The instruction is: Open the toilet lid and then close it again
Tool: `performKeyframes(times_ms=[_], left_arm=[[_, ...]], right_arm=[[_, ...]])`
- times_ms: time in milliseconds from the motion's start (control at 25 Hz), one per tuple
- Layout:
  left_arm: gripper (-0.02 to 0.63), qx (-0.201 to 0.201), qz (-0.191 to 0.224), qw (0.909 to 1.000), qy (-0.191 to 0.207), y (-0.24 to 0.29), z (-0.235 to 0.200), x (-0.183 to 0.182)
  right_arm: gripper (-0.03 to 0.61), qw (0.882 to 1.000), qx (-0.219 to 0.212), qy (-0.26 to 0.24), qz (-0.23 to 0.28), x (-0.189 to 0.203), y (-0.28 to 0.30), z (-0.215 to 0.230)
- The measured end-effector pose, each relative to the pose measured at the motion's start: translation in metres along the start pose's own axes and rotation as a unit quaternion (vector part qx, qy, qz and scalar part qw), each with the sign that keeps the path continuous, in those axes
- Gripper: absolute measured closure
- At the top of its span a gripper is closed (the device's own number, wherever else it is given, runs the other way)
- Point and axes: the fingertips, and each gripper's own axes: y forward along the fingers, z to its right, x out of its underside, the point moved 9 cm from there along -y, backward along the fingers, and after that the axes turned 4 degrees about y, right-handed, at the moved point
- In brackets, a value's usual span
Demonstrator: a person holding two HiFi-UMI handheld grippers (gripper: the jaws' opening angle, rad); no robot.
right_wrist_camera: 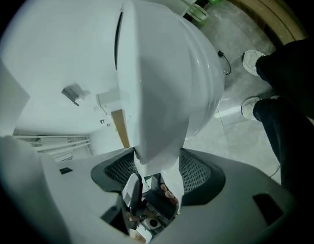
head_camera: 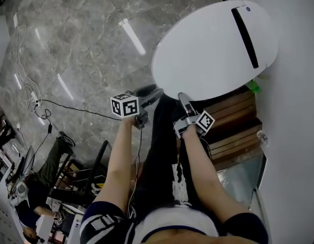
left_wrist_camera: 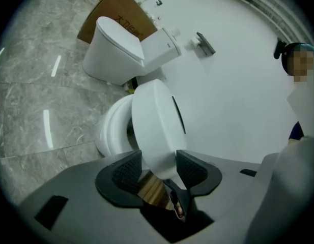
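Lid, tilted up off the seat; its front edge lies between both sets of jaws. Left gripper and right gripper, side by side, each clamp that edge.

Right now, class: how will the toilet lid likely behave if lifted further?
Probably stiff: the toilet lid shows no bend though the left gripper and right gripper hold only its front edge. Its smooth gloss may let it slip from the pads. Released, it would likely drop onto the seat.
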Motion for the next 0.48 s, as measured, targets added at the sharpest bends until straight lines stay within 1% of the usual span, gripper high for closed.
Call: performKeyframes(times_ms=[80, 160, 200, 320, 400, 480], left_arm=[[0.37, 0.0, -0.002, 1.0, -0.005, -0.003, -0.001, -0.002], [0.31, 0.011, -0.007, 0.9997, -0.023, -0.001, -0.004, -0.005], [0.3, 0.02, -0.008, 0.9992, -0.033, 0.0, -0.004, -0.006], [0.298, 0.063, -0.005, 0.9967, -0.052, 0.007, 0.003, -0.012], [0.301, 0.08, -0.001, 0.996, -0.039, 0.012, 0.013, -0.02], [0.321, 0.077, 0.001, 0.9969, -0.018, 0.012, 0.026, -0.027]], right_arm=[[0.318, 1.0, 0.001, 0.005, 0.001, 0.004, -0.001, -0.005], [0.318, 1.0, 0.0, 0.005, -0.005, 0.005, -0.003, -0.01], [0.318, 1.0, 0.0, 0.006, -0.007, 0.005, -0.004, -0.012], [0.318, 1.0, -0.001, 0.01, -0.015, 0.006, -0.007, -0.019], [0.318, 1.0, -0.006, 0.006, -0.028, 0.006, -0.01, -0.025], [0.319, 0.999, -0.012, -0.002, -0.042, 0.007, -0.013, -0.032]])
